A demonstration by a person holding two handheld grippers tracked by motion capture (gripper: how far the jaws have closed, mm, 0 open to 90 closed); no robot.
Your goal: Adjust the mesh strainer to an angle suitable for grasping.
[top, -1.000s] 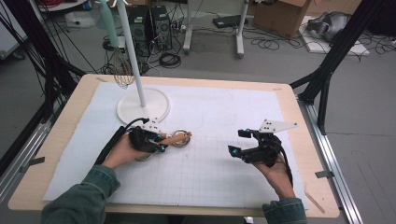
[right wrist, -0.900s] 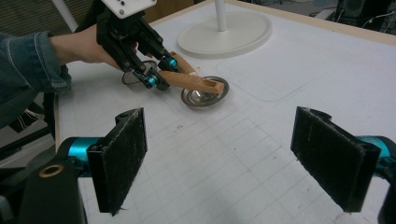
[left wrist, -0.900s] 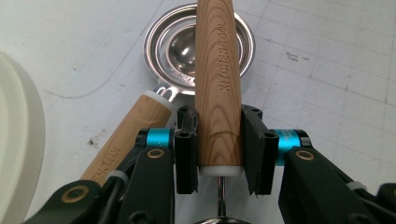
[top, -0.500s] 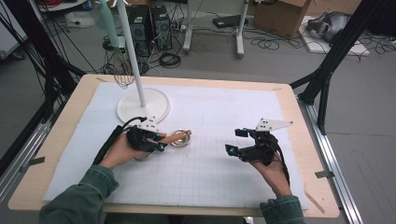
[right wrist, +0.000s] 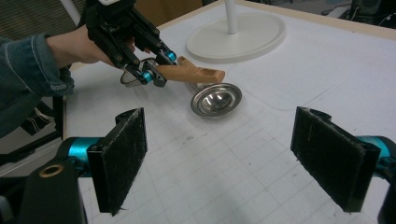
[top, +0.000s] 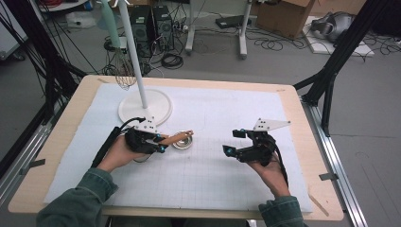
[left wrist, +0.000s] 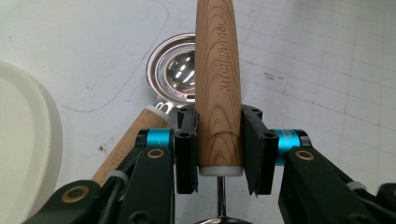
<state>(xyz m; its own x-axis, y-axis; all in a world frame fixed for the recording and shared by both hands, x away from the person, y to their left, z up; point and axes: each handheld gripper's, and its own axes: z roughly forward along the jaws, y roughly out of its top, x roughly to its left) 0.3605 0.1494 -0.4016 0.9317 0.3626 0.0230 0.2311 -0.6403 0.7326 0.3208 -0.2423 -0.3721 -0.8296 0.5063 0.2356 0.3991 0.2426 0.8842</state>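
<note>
My left gripper [top: 160, 143] [left wrist: 218, 144] is shut on the wooden handle [left wrist: 217, 70] of a kitchen tool, marked "KITCHEN TOOL", held low over the white mat. The handle points towards the table's middle, and its metal shaft runs back under the jaws. A second tool lies on the mat beneath it, with a round steel bowl [left wrist: 175, 74] [top: 182, 144] [right wrist: 215, 99] and its own wooden handle [left wrist: 128, 140]. My right gripper [top: 231, 143] [right wrist: 233, 154] hovers to the right, open and with nothing in it, its pads [right wrist: 119, 154] facing the left gripper [right wrist: 156, 71].
A white stand with a round base [top: 144, 108] and a pole [top: 132, 47] sits at the back left of the mat. A wire whisk [top: 124, 71] hangs beside the pole. The gridded mat [top: 203, 175] covers most of the wooden table [top: 302, 118].
My right gripper has shifted a little left and forward, towards the table's middle. My left gripper and the handle it holds have hardly moved.
</note>
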